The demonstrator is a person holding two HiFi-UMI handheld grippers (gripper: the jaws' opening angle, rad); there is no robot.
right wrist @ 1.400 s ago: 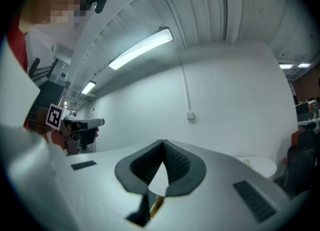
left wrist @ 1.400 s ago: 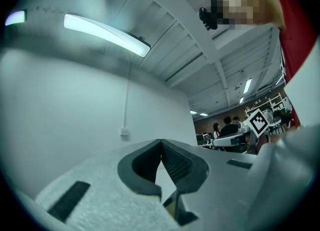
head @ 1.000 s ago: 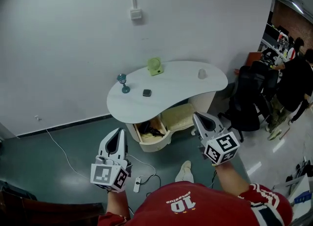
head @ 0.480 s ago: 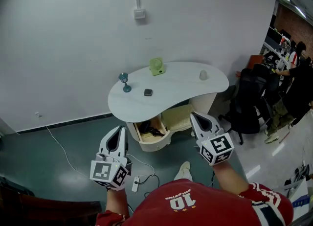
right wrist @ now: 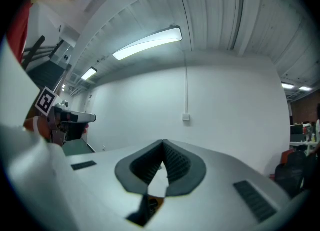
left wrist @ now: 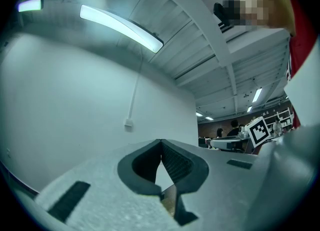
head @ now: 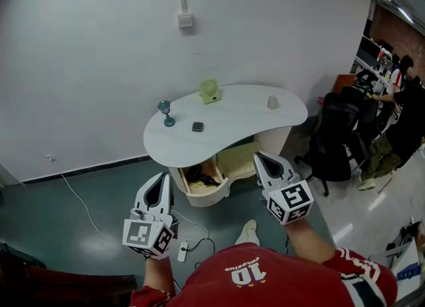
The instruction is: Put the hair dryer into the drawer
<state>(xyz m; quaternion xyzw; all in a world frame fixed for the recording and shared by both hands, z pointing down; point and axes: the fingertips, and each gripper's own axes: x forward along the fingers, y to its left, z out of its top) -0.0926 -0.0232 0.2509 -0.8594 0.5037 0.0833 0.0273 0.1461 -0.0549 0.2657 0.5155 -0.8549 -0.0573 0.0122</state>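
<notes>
A white curved table (head: pixel 232 129) stands against the wall. Under it a cream drawer (head: pixel 211 196) is pulled open, and a dark thing that looks like the hair dryer (head: pixel 202 179) lies inside. My left gripper (head: pixel 161 177) hovers in front of the drawer's left side, shut and empty. My right gripper (head: pixel 257 157) is held to the right of the drawer, level, also shut and empty. In the left gripper view the jaws (left wrist: pixel 161 141) meet at the tips with nothing between them, and the right gripper view shows its jaws (right wrist: pixel 163 142) the same.
On the table are a green fan (head: pixel 210 91), a blue goblet (head: pixel 165 111), a small dark block (head: pixel 198 126) and a white cup (head: pixel 271 102). A power strip (head: pixel 186 250) and cable lie on the floor. A black office chair (head: pixel 335 143) and people are at the right.
None beyond a slight shift of the head view; both grippers stay shut and hold their places.
</notes>
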